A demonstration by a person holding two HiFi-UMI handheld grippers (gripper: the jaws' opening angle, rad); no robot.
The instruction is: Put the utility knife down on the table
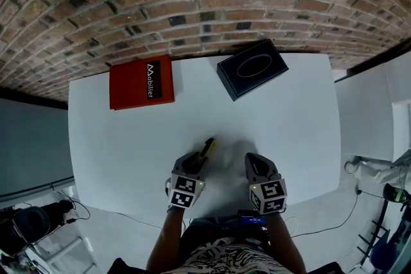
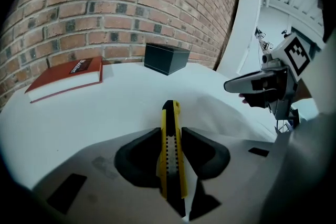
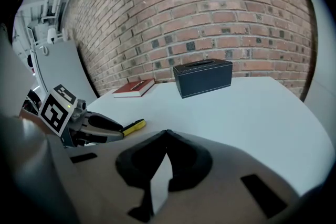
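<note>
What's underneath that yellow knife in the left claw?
Only the white table lies under the utility knife, which the left gripper clamps. The spot directly beneath is covered, so contact can't be judged.

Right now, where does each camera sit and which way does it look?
Head view: on the person's head, looking steeply down at the table; both forearms show.
Left gripper view: on the left tool, looking along jaws shut on the utility knife toward the brick wall; right tool at right.
Right gripper view: on the right tool, jaws together, facing the wall; left tool at left.
Shared: red book, black box.
</note>
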